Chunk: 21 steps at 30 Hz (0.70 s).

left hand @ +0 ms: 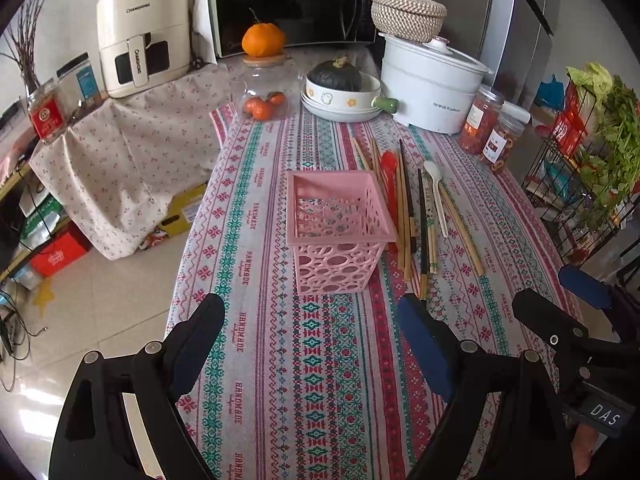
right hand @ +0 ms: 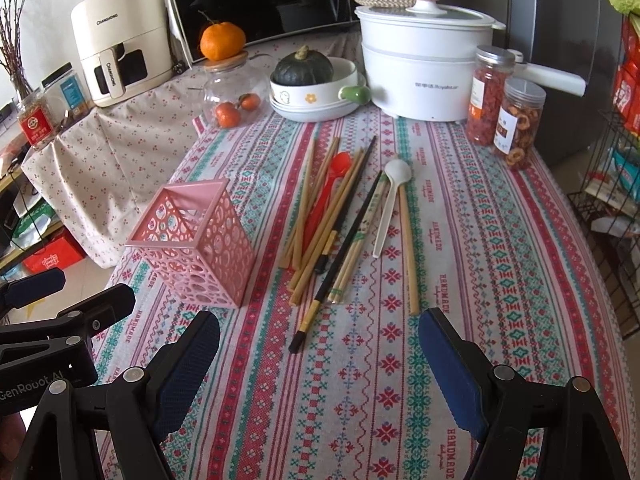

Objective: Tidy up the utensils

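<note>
A pink openwork basket (left hand: 336, 272) (right hand: 208, 264) stands upright and empty on the patterned tablecloth (right hand: 360, 400). Right of it lie several wooden and black chopsticks (left hand: 406, 220) (right hand: 320, 224), a red spoon (left hand: 387, 168) (right hand: 338, 168) and a white spoon (left hand: 434, 176) (right hand: 394, 184), all loose on the cloth. My left gripper (left hand: 310, 320) hovers open in front of the basket, nothing between its fingers. My right gripper (right hand: 320, 330) is open just short of the near chopstick ends, touching none. Each gripper also shows at the edge of the other's view (left hand: 560, 292) (right hand: 76, 292).
Along the back stand a white electric pot (right hand: 420, 64), two snack jars (right hand: 504, 108), a bowl holding a dark squash (right hand: 304, 68) and a glass jar of oranges (right hand: 232, 92). A wire rack (left hand: 580, 184) stands off the right side. The table's left edge drops to the floor.
</note>
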Each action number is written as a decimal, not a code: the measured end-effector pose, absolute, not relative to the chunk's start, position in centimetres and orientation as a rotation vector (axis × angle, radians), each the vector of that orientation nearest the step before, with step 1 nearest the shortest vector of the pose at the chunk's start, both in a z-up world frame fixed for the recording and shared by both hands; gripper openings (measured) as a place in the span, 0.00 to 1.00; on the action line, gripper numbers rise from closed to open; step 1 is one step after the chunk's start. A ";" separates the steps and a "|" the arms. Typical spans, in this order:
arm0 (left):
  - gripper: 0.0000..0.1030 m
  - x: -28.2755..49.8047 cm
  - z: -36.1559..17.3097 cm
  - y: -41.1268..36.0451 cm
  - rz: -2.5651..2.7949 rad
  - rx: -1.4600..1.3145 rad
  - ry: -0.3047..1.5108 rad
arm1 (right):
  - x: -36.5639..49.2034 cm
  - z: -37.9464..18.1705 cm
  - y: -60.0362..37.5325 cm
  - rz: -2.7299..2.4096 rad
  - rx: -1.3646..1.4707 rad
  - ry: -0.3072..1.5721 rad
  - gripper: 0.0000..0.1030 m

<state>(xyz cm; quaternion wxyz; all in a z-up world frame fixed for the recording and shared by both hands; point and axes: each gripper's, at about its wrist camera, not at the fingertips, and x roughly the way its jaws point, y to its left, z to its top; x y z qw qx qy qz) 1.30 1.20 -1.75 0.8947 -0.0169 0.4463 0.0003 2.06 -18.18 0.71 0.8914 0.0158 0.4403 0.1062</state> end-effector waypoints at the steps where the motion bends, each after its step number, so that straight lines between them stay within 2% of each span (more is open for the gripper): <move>1: 0.87 1.3 -1.7 1.2 -0.001 -0.033 0.925 | 2.0 0.7 -18.2 0.221 0.029 0.915 0.83; 21: 0.87 1.3 -1.9 1.3 0.000 -0.034 0.934 | 2.1 0.5 -18.2 0.216 0.024 0.921 0.83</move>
